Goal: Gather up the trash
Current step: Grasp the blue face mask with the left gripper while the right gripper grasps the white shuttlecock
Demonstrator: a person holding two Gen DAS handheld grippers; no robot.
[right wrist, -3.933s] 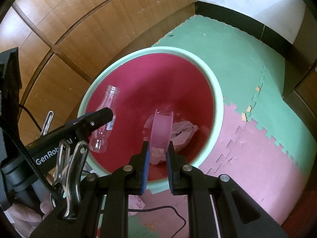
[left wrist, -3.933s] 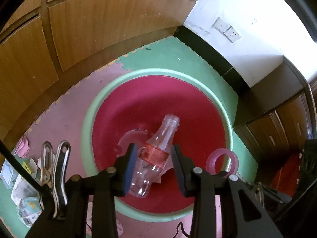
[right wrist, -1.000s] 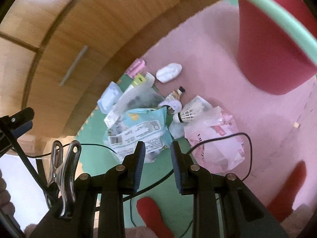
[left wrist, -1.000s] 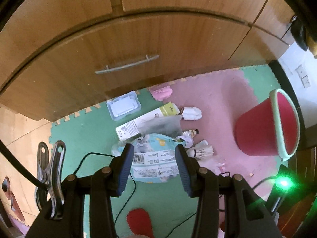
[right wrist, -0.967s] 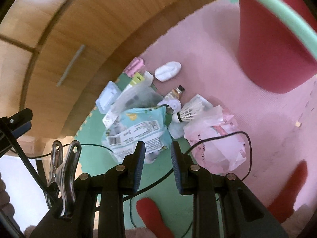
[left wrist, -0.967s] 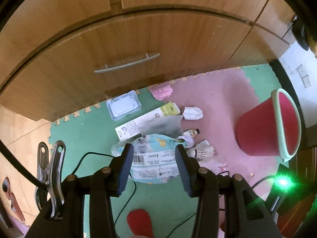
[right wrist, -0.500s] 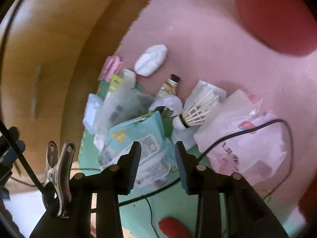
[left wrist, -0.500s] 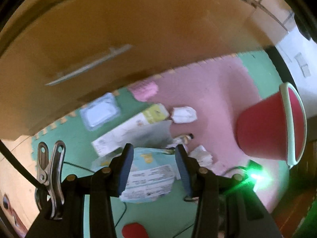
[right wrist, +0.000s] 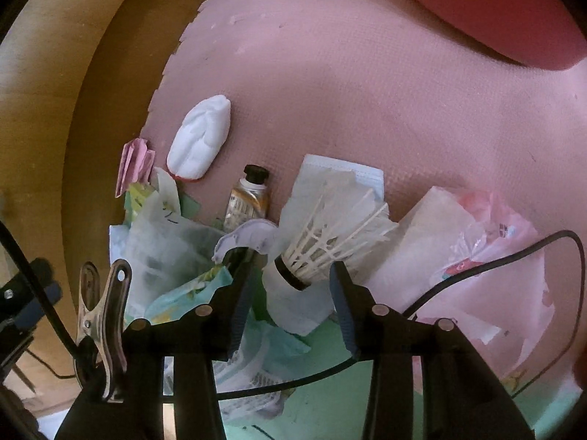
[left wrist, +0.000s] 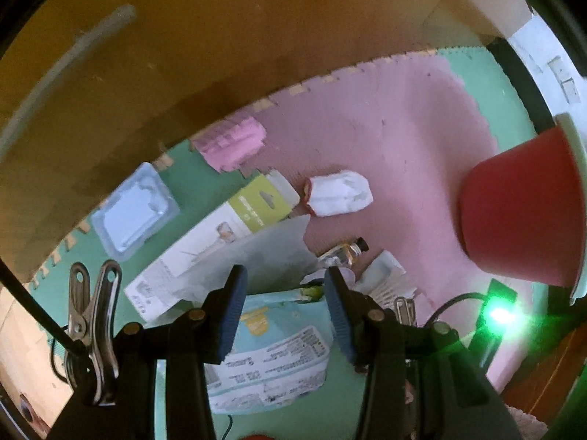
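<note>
Both wrist views look down on the trash pile (left wrist: 271, 293), the right much nearer (right wrist: 256, 256).

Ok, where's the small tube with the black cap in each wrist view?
Left wrist: small tube just above the right fingertip, centre frame.
Right wrist: upper-centre, beside the shuttlecock.
Shared landmark: white crumpled wad on the pink mat.

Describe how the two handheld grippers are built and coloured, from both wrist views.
Left gripper and right gripper match: black frames with silver rivets, and two fingers faced with ribbed dark blue pads. A metal spring clip and a black cable run alongside each. No sleeves or markings show.
</note>
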